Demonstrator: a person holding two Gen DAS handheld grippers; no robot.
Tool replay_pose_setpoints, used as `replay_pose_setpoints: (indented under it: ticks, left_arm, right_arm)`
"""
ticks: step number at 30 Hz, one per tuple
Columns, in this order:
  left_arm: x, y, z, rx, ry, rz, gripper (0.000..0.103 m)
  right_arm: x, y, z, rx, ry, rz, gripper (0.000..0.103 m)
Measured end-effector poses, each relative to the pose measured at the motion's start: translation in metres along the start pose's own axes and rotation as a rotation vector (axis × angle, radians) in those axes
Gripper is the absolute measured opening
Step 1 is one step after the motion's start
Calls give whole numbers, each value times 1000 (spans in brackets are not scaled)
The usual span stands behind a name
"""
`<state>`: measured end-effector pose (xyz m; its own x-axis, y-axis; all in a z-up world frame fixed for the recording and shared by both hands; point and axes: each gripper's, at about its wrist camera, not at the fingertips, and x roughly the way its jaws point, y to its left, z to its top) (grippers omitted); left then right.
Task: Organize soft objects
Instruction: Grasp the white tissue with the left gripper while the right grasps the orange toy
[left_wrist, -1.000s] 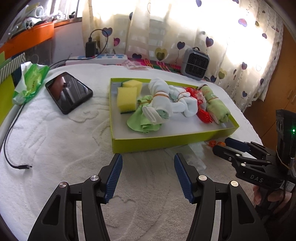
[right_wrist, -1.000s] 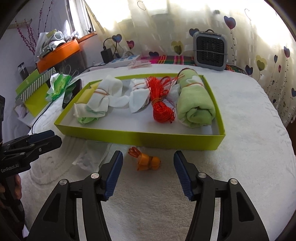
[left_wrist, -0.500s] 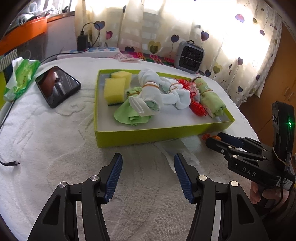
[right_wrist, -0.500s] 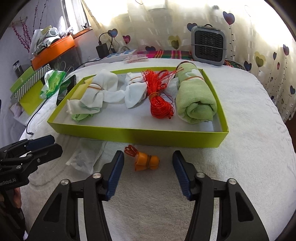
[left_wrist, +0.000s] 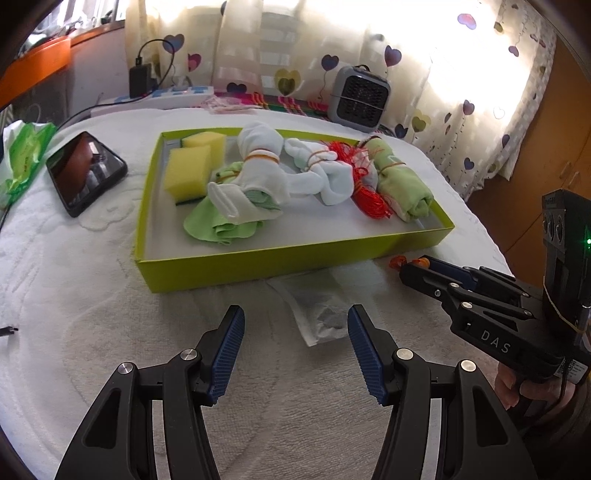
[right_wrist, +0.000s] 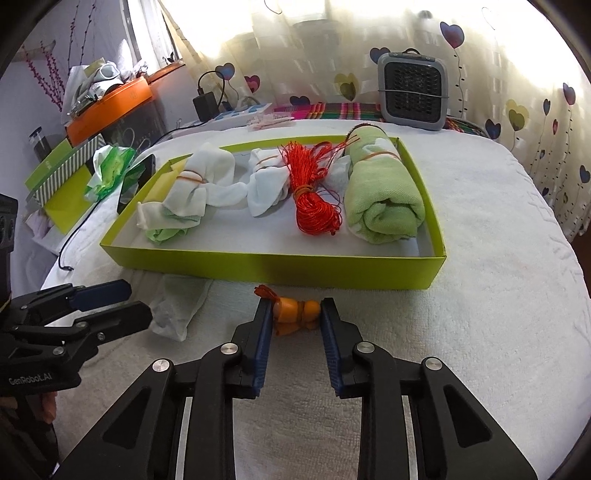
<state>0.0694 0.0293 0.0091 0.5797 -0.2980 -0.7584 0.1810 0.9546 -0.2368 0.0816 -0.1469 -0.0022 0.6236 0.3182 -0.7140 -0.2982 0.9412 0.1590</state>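
The right gripper (right_wrist: 293, 314) is closing in around a small orange tassel ornament (right_wrist: 295, 312) lying on the white towel-covered table (right_wrist: 498, 295), just in front of the near wall of the lime-green tray (right_wrist: 332, 271). Its blue pads (right_wrist: 264, 332) are sitting on either side of the ornament, narrowed to about its width; whether they are already pressing on it cannot be told — the piece is resting on the cloth.

The left gripper (left_wrist: 295, 350) is hovering over the table with its jaws spread wide and nothing between them. A flat translucent plastic bag (left_wrist: 321, 306) is lying just beyond its fingertips, reaching under the tray's near edge.

Inside the tray, from left to right in the left wrist view, are lying two yellow sponges (left_wrist: 188, 171), a white sock bundle bound with a rubber band over a green cloth (left_wrist: 251, 184), a second white sock bundle (left_wrist: 325, 173), a skein of red cord (left_wrist: 369, 192) and a rolled green towel (left_wrist: 402, 184).

Left of the tray a black phone (left_wrist: 86, 171) is lying face up, with a green wipes packet (left_wrist: 26, 158) further left. At the far side a small grey fan heater (left_wrist: 358, 98) is standing before the heart-print curtain (left_wrist: 461, 74), and a power strip (left_wrist: 177, 96) with a charger is lying to its left.
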Motion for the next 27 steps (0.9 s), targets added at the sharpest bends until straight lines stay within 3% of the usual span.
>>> replay_pose_setpoints:
  ticks: [7, 11, 15, 21, 27]
  left_arm:
    - [8, -14, 1, 17, 22, -15, 58]
    - [14, -16, 5, 4, 25, 9, 58]
    - [20, -22, 7, 30, 30, 96, 58]
    - [24, -28, 7, 74, 27, 150, 58]
    - [24, -28, 6, 85, 27, 153, 56]
  right_arm:
    - [-6, -5, -3, 16, -15, 5, 27]
    - [-8, -7, -3, 28, -18, 13, 27]
    - [-8, -8, -4, 33, -19, 20, 27]
    - [-7, -9, -4, 38, -19, 30, 27]
    - [-7, -9, -4, 43, -17, 34, 27]
